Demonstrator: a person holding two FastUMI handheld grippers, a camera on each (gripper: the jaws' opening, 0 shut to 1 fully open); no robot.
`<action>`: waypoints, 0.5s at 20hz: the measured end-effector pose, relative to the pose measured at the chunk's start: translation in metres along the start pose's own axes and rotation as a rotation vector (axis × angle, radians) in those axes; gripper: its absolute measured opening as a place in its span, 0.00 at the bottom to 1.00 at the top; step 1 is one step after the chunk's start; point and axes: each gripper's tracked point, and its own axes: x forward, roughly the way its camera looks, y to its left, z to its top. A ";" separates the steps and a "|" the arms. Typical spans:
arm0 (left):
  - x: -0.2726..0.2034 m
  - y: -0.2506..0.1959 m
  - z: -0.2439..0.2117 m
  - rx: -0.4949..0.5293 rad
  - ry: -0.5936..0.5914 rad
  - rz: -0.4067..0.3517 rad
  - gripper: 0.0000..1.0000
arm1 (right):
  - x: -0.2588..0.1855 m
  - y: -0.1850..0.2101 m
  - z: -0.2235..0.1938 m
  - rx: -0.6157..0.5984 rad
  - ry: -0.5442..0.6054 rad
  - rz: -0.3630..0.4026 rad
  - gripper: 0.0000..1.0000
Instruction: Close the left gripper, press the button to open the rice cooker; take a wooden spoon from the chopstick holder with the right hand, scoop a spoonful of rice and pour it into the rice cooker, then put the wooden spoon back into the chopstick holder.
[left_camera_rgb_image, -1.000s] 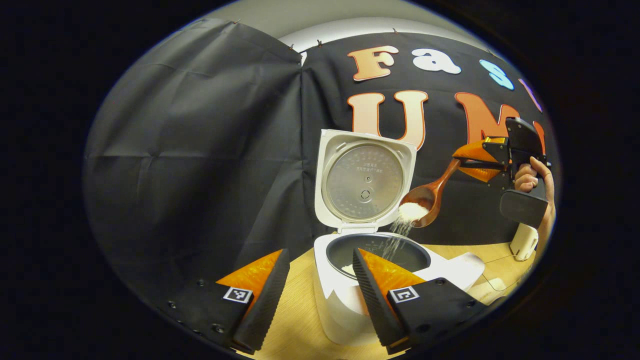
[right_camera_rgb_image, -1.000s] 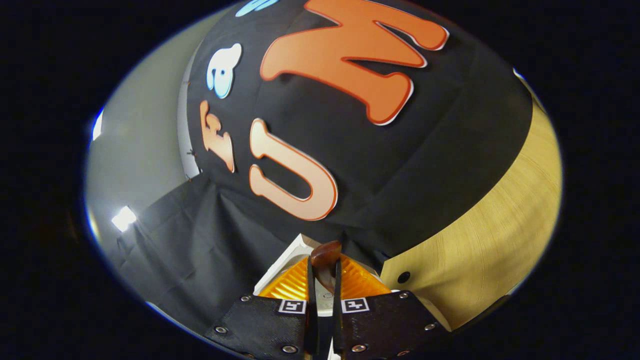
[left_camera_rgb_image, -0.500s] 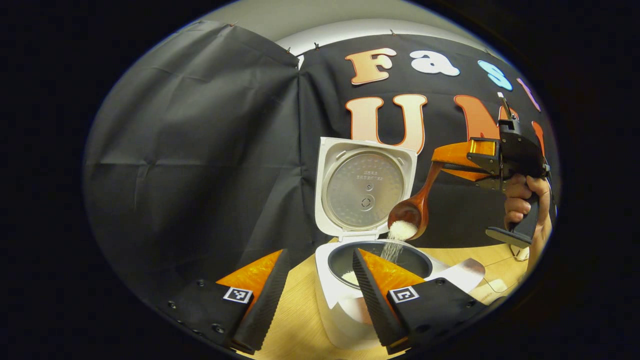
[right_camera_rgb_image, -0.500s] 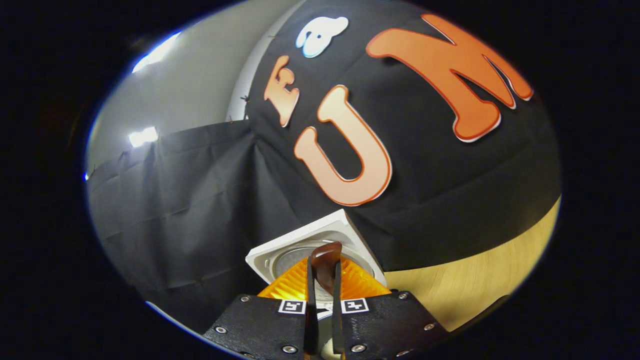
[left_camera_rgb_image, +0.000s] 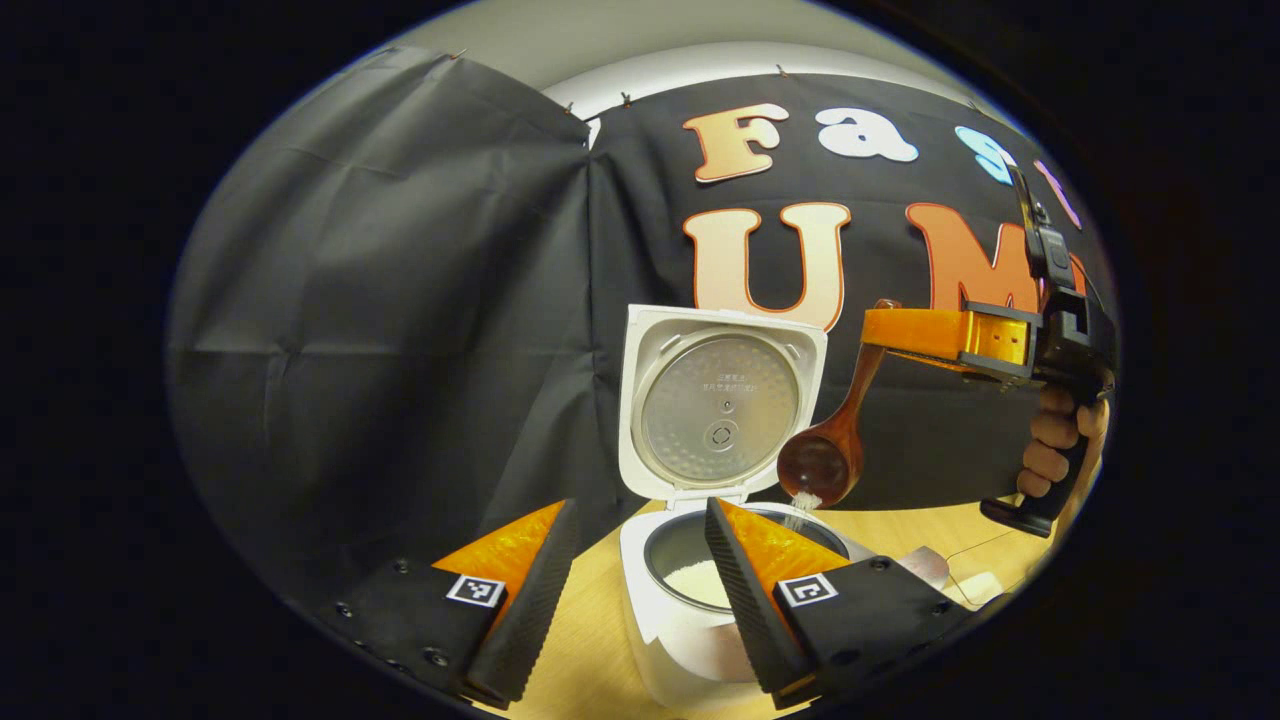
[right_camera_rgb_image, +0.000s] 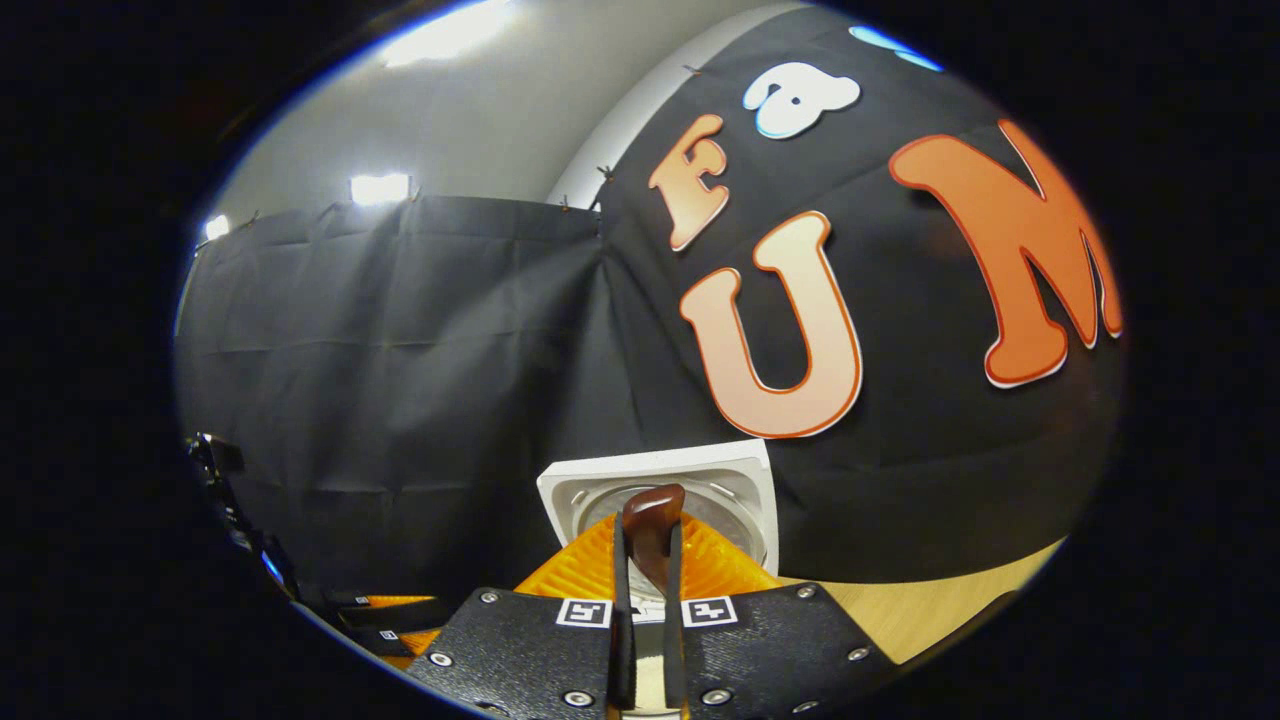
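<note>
Your right gripper (right_camera_rgb_image: 648, 560) has its jaws pressed narrow on the handle of the wooden spoon (left_camera_rgb_image: 830, 450), and from the left gripper view you can see the spoon hanging bowl-down, tipped over the rice cooker (left_camera_rgb_image: 690, 590), with a thin trickle of rice (left_camera_rgb_image: 803, 503) falling from its edge. The cooker stands on the tabletop (left_camera_rgb_image: 590, 640) with its lid (left_camera_rgb_image: 722, 405) upright and open (a small heap of white rice already lies in the inner pot). Your hand (left_camera_rgb_image: 1060, 440) grips the right gripper's handle at the far right. Your left gripper (left_camera_rgb_image: 640, 575) hovers near the cooker's front with its jaws spread wide, holding nothing. In the right gripper view the handle's end pokes up between the jaws in front of the open lid.
</note>
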 end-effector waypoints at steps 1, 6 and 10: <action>0.002 0.000 0.002 0.009 -0.003 -0.002 0.84 | -0.002 0.004 -0.001 -0.018 0.005 0.011 0.11; 0.006 0.007 0.012 -0.059 0.039 0.001 0.84 | -0.013 0.017 0.001 -0.137 -0.020 0.040 0.11; 0.009 0.015 0.030 -0.089 0.044 0.007 0.83 | -0.024 0.026 0.005 -0.211 -0.032 0.077 0.11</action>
